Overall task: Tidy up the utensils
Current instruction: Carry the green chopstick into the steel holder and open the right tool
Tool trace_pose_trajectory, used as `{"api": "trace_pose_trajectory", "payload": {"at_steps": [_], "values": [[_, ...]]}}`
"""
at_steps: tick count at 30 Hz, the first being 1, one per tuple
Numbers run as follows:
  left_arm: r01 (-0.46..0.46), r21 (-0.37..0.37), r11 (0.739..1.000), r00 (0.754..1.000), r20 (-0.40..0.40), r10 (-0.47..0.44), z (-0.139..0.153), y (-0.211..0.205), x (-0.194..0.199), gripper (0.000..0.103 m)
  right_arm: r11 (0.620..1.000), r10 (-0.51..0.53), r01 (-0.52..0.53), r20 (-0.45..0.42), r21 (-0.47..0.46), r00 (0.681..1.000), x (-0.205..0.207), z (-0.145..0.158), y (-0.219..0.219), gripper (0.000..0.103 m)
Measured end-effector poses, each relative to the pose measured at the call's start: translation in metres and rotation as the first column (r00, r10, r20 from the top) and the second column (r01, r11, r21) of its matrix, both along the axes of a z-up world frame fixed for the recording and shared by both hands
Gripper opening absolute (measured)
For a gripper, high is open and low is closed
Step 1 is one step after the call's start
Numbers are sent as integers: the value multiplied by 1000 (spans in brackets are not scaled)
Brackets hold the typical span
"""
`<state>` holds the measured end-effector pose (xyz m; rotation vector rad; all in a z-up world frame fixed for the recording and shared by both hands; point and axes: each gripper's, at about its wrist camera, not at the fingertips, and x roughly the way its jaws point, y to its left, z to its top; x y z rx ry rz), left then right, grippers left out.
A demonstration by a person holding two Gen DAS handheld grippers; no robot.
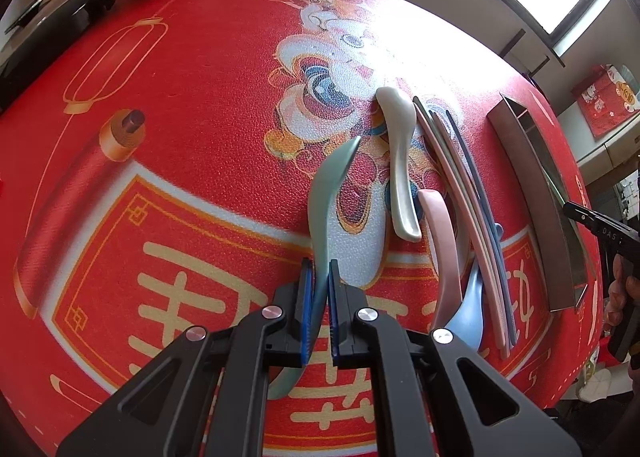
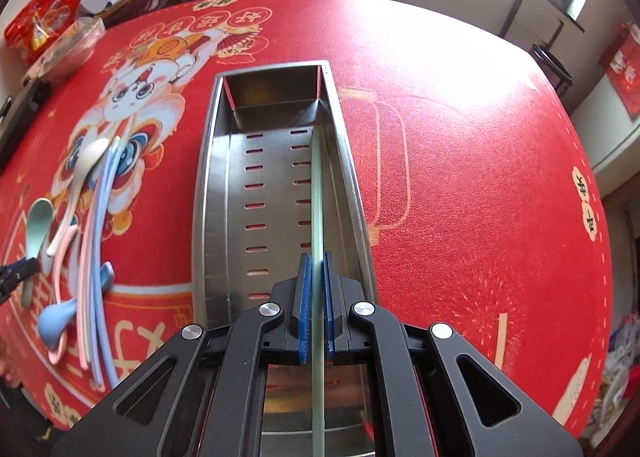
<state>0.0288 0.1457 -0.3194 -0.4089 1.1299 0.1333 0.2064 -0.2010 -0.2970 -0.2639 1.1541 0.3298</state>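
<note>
Ridged blue tool (image 2: 316,297) pinches slim green chopstick (image 2: 317,193) above slotted steel tray (image 2: 212,185).

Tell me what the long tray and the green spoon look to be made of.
Long tray: apparently stainless steel, brushed; grey walls mirror the red cloth, slots punched in the floor.
Green spoon: possibly glazed ceramic or melamine; smooth pale-green surface with a soft sheen. The look leaves it open.

Left tongs (image 1: 318,277) and right tongs (image 2: 316,269) both angle steeply downward, apparently clamped tight.
</note>
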Motion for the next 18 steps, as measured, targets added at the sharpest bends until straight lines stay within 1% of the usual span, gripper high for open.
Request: {"api": "trace_pose_trajectory", "payload": {"at_steps": [2,5,9,12,14,16,17,18], "values": [[8,-4,1000,1000,-15,-8,0,1,4,6,1000,3,-3,-12,-26,1000,-1,-4,1,6],[5,-21,1000,1000,-28,-6,0,4,7,6,1000,1,-1,-14,-31,1000,-1,-5,1,7],[-37,-72,997,999,-39,35,-2,11,8,6,1000,-3,3,-18,1,1000,-2,0,-1,7],[-59,-91,994,998,-31,57,3,12,8,6,996,1,0,-10,94,1000,-6,13,-4,8],[-58,-93,994,998,-14,57,12,9,9,6,990,6,-7,5,143,1000,-9,24,-5,8],[-54,-100,993,998,8,55,23,4,12,6,981,8,-9,10,193,1000,-12,32,-8,10],[-52,-103,993,998,19,54,29,0,13,6,977,5,-7,11,212,1000,-13,35,-10,22],[-51,-108,993,998,30,54,35,-3,15,6,974,2,-6,16,229,1000,-13,39,-12,43]]}}
